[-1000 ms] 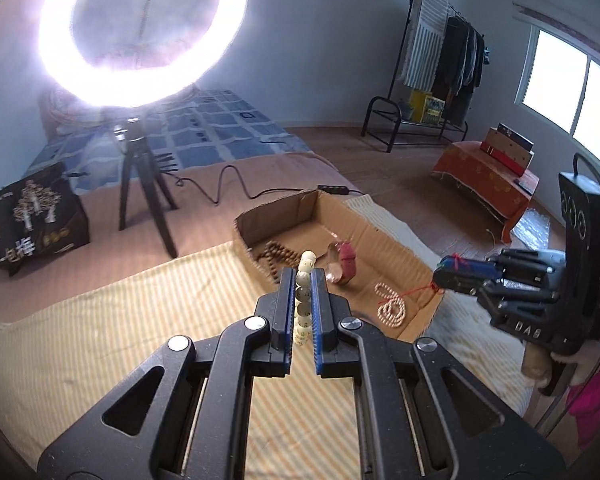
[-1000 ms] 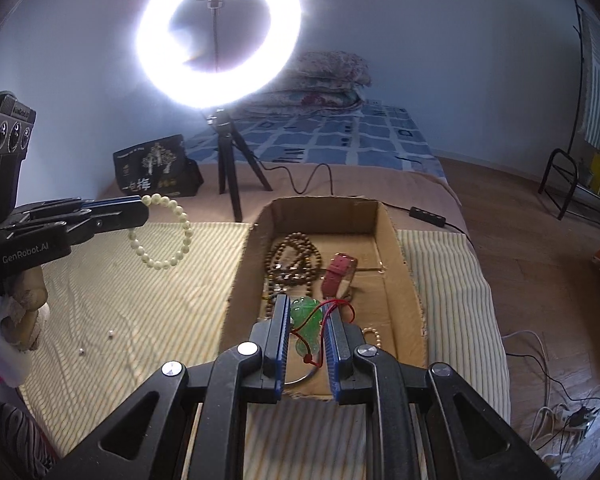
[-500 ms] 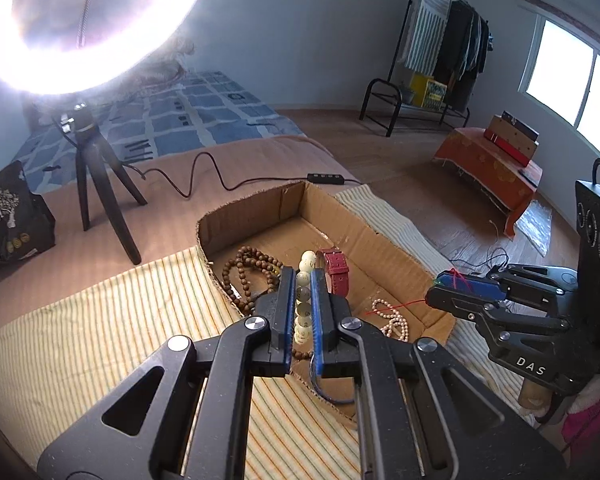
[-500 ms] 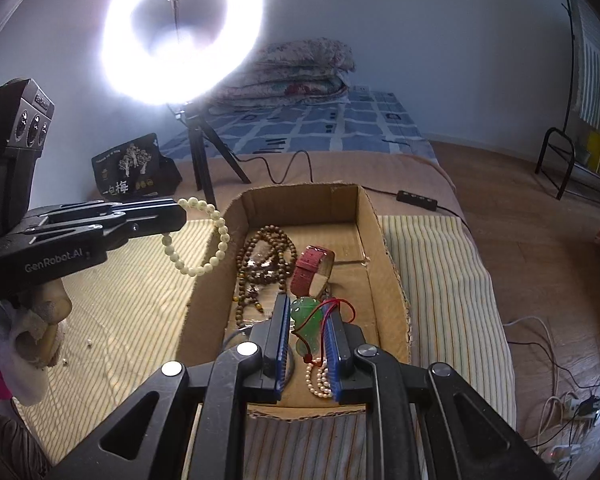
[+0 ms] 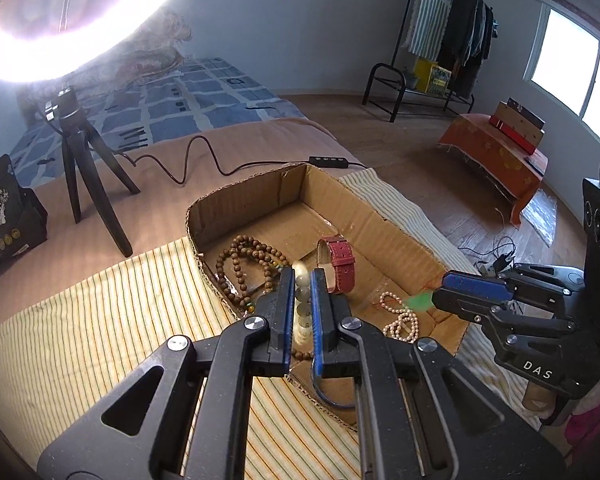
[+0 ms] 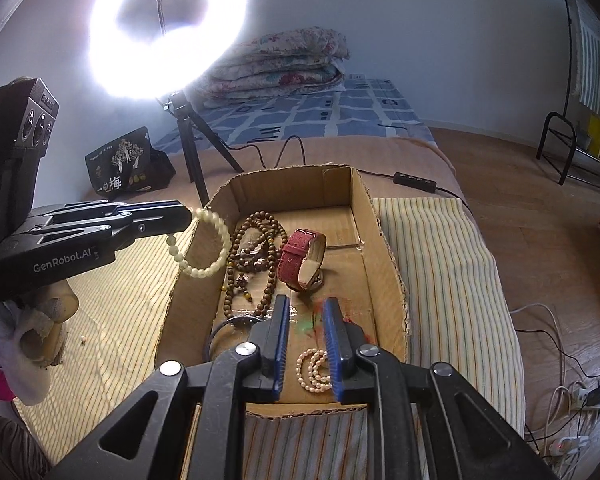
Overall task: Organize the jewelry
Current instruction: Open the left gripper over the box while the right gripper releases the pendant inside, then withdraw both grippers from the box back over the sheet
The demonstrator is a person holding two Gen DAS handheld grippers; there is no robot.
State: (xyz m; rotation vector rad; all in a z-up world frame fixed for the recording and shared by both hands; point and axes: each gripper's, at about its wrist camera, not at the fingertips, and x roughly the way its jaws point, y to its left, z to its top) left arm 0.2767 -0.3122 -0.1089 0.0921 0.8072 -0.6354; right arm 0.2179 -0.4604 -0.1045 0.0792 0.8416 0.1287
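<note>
Cream-coloured round-bead bracelet (image 6: 204, 244) hangs from the left claw (image 5: 302, 280), whose fingers are clamped on its beads, over the 9 o'clock wall of the shallow brown cardboard box (image 6: 380, 240). The right claw (image 6: 305, 312) has its fingers spread apart, and a blurred green pendant on red cord (image 6: 310, 322) shows in the gap between them; whether it touches either finger cannot be told. In the left wrist view that pendant sits at the tip of the right claw, above a coiled string of small pale pearls (image 5: 400, 316). Inside the box, a long strand of brown wooden beads (image 6: 256, 252) lies toward 10 o'clock, with a red leather watch strap (image 6: 302, 258) just beside it. The box rests on a yellow striped cloth (image 6: 440, 264) over the bed.
</note>
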